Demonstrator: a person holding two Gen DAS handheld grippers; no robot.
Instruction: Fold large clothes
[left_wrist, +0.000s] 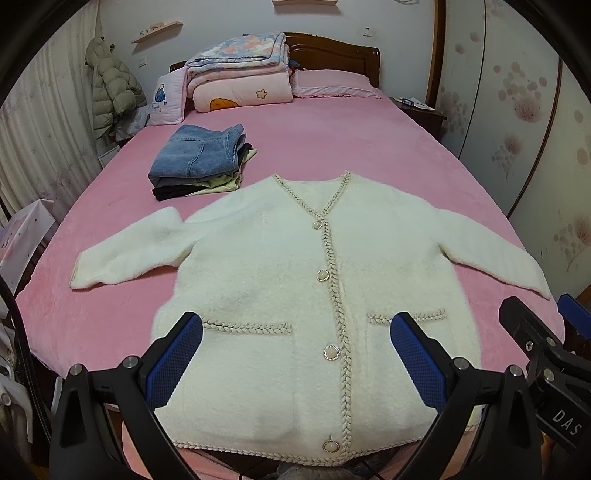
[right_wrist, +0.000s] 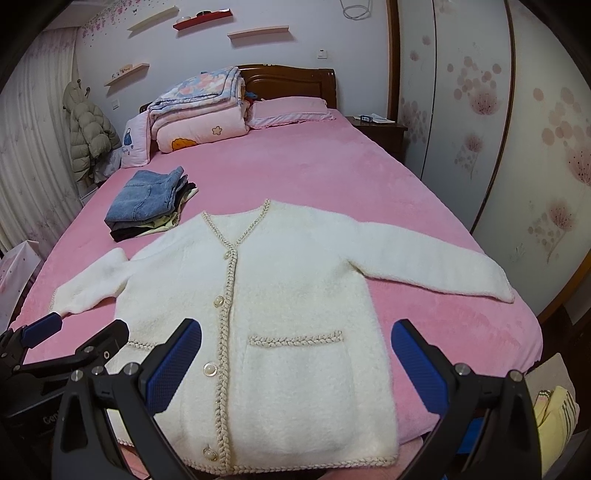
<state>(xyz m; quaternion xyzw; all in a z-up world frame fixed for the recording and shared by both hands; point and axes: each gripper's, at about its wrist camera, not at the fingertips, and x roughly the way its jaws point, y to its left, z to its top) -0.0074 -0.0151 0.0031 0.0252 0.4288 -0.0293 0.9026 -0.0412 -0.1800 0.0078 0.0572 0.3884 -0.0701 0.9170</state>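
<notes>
I have the white cardigan (left_wrist: 288, 295) spread flat, front up and buttoned, on the pink bed (left_wrist: 332, 147), sleeves out toward nine and three o'clock, no fold made yet. My left gripper (left_wrist: 295, 354) and right gripper (right_wrist: 295, 362) hover over its hem, jaws wide apart, holding nothing. The folded pile (left_wrist: 199, 162) at eleven o'clock is probably finished work.

Cardigan (left_wrist: 280, 295) hem behind left tool (left_wrist: 295, 354)

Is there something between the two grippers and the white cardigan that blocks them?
Nothing visible does. The left gripper and right gripper are both open above the hem of the white cardigan, which lies flat and uncovered. The stack of folded clothes sits beyond its collar.
</notes>
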